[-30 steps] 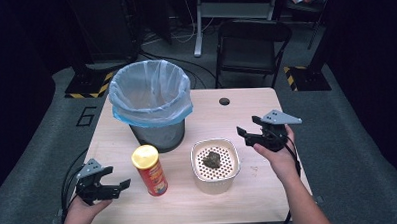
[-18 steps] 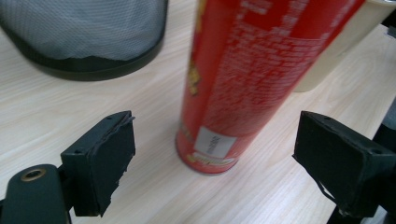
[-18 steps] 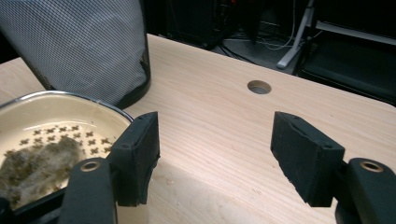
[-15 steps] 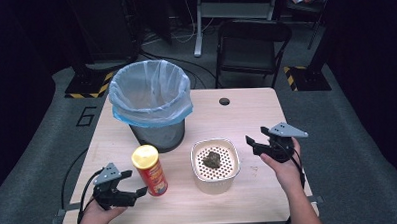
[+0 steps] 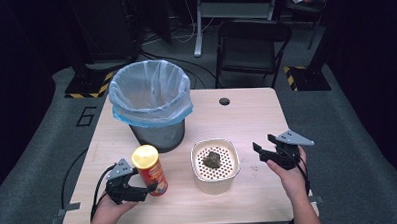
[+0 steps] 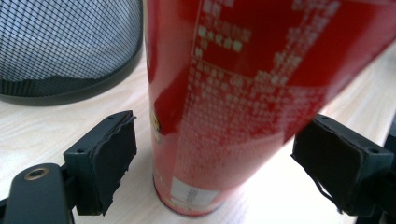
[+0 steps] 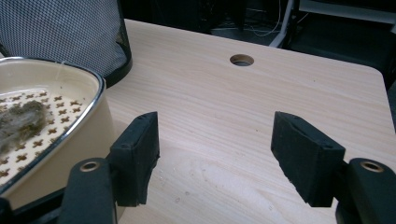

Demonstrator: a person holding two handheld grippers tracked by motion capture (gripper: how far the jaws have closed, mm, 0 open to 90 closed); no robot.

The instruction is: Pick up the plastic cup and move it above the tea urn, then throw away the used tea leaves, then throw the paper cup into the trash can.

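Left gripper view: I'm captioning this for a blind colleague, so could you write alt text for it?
A red snack can stands upright on a pale wooden table, between the left gripper's two open black jaws, with a gap showing on each side. Behind it to the left is the black mesh wall of a waste bin.

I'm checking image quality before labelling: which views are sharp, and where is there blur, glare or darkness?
High view: the table is brightly lit, the room around it dark, with soft detail. Left gripper view: the red can is so close that its print is blurred; the pads look sharper. Right gripper view: wood grain is crisp, with a mild sheen near the strainer bowl.
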